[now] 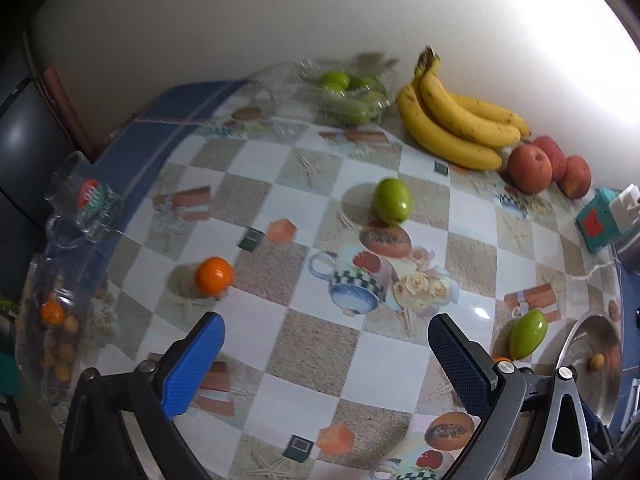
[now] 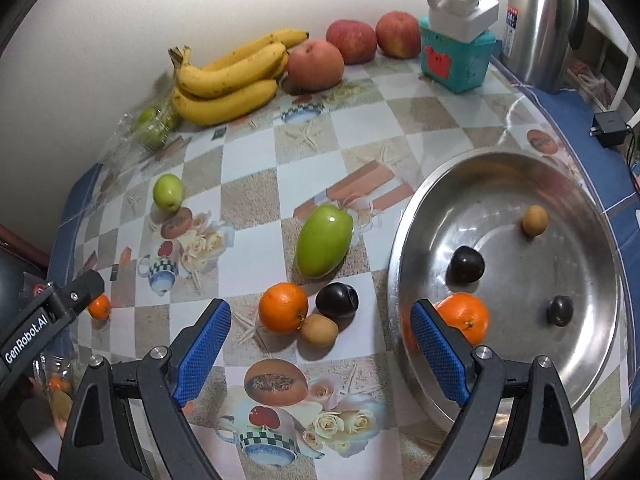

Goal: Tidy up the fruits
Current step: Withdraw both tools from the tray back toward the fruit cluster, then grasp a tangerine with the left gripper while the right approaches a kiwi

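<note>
From the left wrist, the empty left hand-held gripper stood open beyond a loose mandarin liable to roll off the worktop; from the right wrist, the right hand-held gripper, open and empty, risked nudging the clustered orange, plum and small brown fruit beside the steel bowl.

Fruit beside steel bowl

Bystanders on the checked tablecloth

A steel kettle stands at the far right corner, a teal box with a white switch unit on top just beside it; a black charger lies nearby.
</note>
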`<state>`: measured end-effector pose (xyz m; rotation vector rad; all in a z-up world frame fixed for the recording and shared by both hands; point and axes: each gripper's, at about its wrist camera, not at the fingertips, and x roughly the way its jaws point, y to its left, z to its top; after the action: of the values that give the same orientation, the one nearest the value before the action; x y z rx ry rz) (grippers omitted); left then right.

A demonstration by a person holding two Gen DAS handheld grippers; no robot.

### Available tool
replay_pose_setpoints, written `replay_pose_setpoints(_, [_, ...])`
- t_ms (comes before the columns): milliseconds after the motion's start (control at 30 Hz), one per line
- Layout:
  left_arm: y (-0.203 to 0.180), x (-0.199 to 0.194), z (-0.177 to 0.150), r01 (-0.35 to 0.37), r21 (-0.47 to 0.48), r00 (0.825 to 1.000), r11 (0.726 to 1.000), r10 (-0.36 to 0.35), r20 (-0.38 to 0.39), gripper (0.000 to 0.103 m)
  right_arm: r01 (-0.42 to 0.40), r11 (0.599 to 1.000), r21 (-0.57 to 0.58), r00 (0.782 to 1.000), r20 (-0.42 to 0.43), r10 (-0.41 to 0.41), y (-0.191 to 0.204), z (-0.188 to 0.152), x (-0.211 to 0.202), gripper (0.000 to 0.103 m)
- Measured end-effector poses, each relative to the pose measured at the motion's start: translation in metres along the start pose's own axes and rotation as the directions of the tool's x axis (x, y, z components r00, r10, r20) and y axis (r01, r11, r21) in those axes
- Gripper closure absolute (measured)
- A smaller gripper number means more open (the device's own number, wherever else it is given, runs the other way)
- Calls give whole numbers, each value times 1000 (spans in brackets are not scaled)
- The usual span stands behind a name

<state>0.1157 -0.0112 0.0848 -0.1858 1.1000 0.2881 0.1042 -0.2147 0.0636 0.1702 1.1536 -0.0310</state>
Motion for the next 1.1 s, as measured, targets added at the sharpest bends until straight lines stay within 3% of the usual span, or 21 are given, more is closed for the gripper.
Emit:
replay_pose_setpoints(267, [-22,18,1,40,12,998,999,-40,-46,0,89,996,4,996,-20,-89,-12,9,7,11])
replay_pose_setpoints(467, [-48,26,-5,126,42,988,991,-121,-96,0,132,991,22,991,-17,-132,-30,14,1,11])
replay_pose_setpoints(667, [-69,33,-14,206,51,968,977,-196,-156,0,141,987,82,990,-22,-140,-51,16,-6,11])
replay_pose_setpoints(867, [-76,37,-18,208,65,966,976,-195,-172,0,137,985,106,990,-38,-133,-62,15,-6,11])
replay_pose_setpoints(1100, [-85,43,-23,260,46,949,965,-246,-196,6,129,983,134,991,-44,-124,-69,14,-8,11])
